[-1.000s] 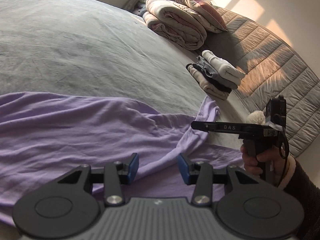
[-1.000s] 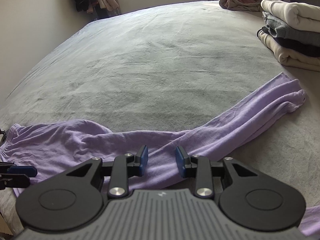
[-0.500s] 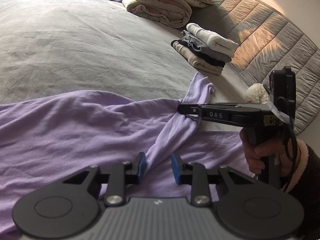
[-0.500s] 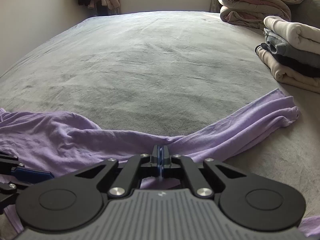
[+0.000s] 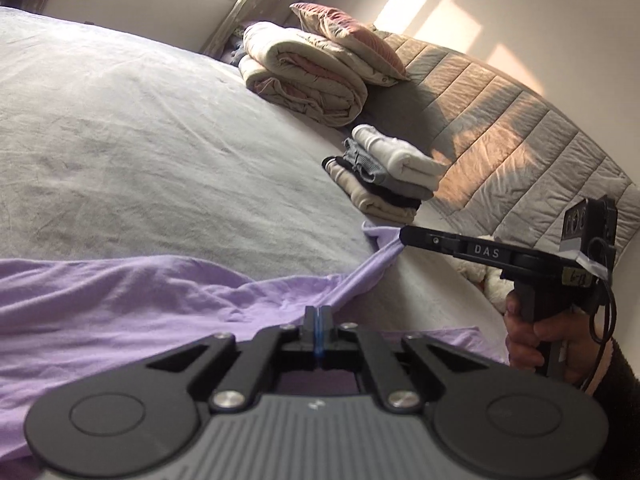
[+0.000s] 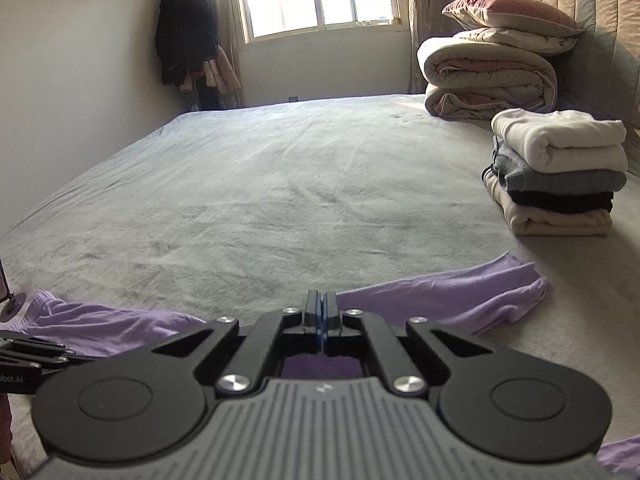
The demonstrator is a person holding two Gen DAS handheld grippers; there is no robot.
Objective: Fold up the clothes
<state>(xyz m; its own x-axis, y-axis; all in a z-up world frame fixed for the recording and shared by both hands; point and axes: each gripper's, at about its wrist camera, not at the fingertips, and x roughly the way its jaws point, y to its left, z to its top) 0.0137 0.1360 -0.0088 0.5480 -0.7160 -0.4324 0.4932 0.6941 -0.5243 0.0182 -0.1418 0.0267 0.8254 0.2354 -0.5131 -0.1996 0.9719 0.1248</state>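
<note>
Left wrist view: left gripper [image 5: 319, 330] has its jaws pressed together on a ridge of the thin lilac knit garment [image 5: 120, 304], which lies rumpled on the grey plush bed cover [image 5: 160, 152] at its near edge. From that pinch the cloth runs as a taut strip to the tip of the right gripper [image 5: 404, 236], held in the person's right hand [image 5: 536, 344]; jaws there look closed on the cloth with a small flap sticking out past them. The strip being taut between the two pinches suggests both grips are set to lift or stretch that edge together. Beyond the garment's far tip sits the stack of folded cream, grey and black clothes [image 5: 388, 176], likely where finished pieces go; behind it a rolled beige quilt [image 5: 308, 80] with a dusty-pink pillow [image 5: 348, 36] on top, against the quilted grey headboard [image 5: 520, 140]. Right wrist view: right gripper [image 6: 321, 322] jaws are shut, purple cloth visible just under them, so it is pinching the garment [image 6: 452, 296]. A sleeve-like end trails off from the gripper toward the stack [image 6: 556, 172] and lies flat, near it but not touching. Left of the garment's left end, a sliver of the other tool [image 6: 28, 354] shows. Garment is not folded as it lies; whether this is a fold in progress or a spreading-out, I can't tell.
</note>
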